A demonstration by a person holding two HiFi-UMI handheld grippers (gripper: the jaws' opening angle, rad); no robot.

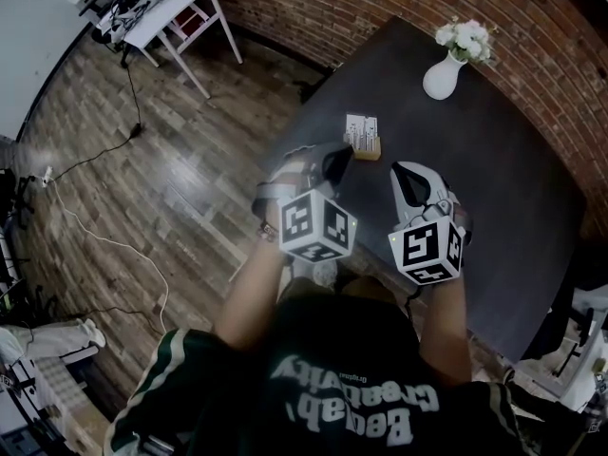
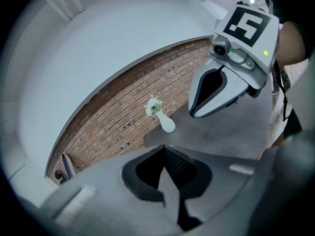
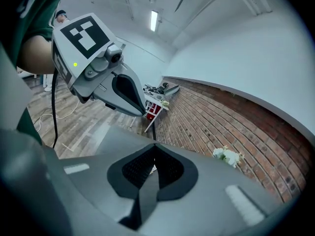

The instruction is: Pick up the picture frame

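Observation:
The picture frame (image 1: 362, 137) is a small white card on a wooden base, standing on the dark table (image 1: 513, 198) just beyond both grippers. My left gripper (image 1: 334, 164) hovers close to the frame's near left side, its jaws shut and empty. The right gripper (image 1: 410, 182) hangs a little to the frame's right and nearer to me, also shut with nothing in it. In the left gripper view its closed jaws (image 2: 170, 176) fill the foreground and the right gripper (image 2: 211, 90) shows above. The right gripper view shows its own closed jaws (image 3: 153, 170) and the left gripper (image 3: 123, 90).
A white vase with white flowers (image 1: 446, 69) stands far back on the table, seen again as the vase (image 2: 166, 123) and the flowers (image 3: 226, 155). A brick wall (image 1: 380, 8) runs behind. A white side table (image 1: 176, 12) and cables (image 1: 104, 240) lie on the wooden floor to the left.

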